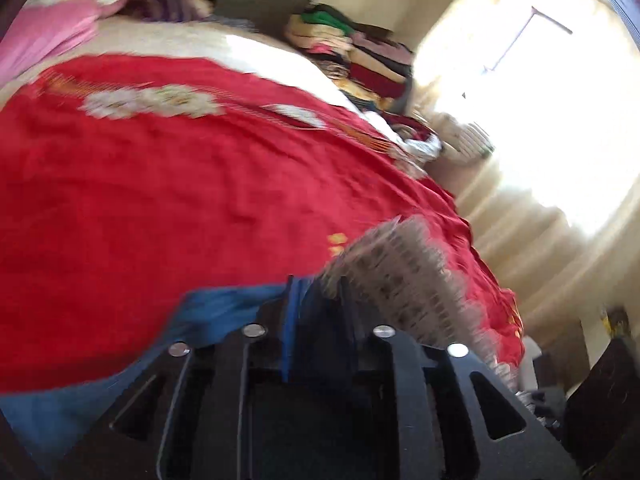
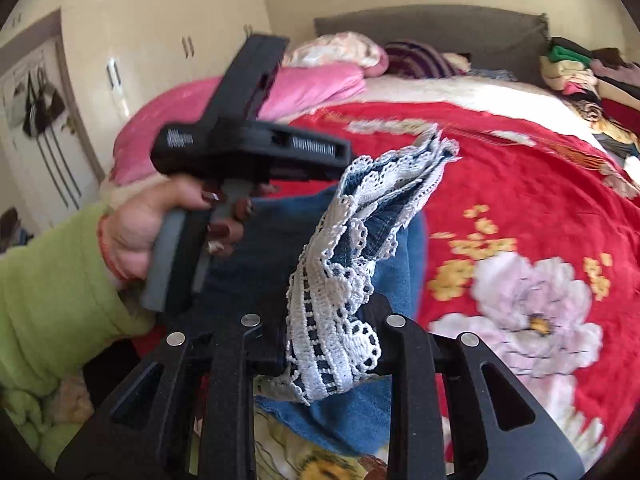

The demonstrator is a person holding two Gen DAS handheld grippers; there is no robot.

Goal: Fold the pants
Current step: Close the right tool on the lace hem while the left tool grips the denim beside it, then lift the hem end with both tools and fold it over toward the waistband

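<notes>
The pants are blue denim (image 2: pixel 376 280) with white lace hems (image 2: pixel 336 304). In the right wrist view my right gripper (image 2: pixel 324 344) is shut on the lace hem and denim, holding them above the bed. The left gripper's black body (image 2: pixel 248 148) is held by a hand in a green sleeve just left of the pants; its tips are hidden behind the denim. In the left wrist view my left gripper (image 1: pixel 320 304) is shut on blue denim (image 1: pixel 224 304), with the lace hem (image 1: pixel 404 276) hanging to its right. That view is blurred.
A red floral blanket (image 2: pixel 520 184) covers the bed (image 1: pixel 160 200). Pink bedding (image 2: pixel 304 88) and pillows lie at the headboard. A stack of folded clothes (image 1: pixel 360 56) sits at the far side. A bright curtained window (image 1: pixel 540 120) is at right; white wardrobes (image 2: pixel 160 40) at left.
</notes>
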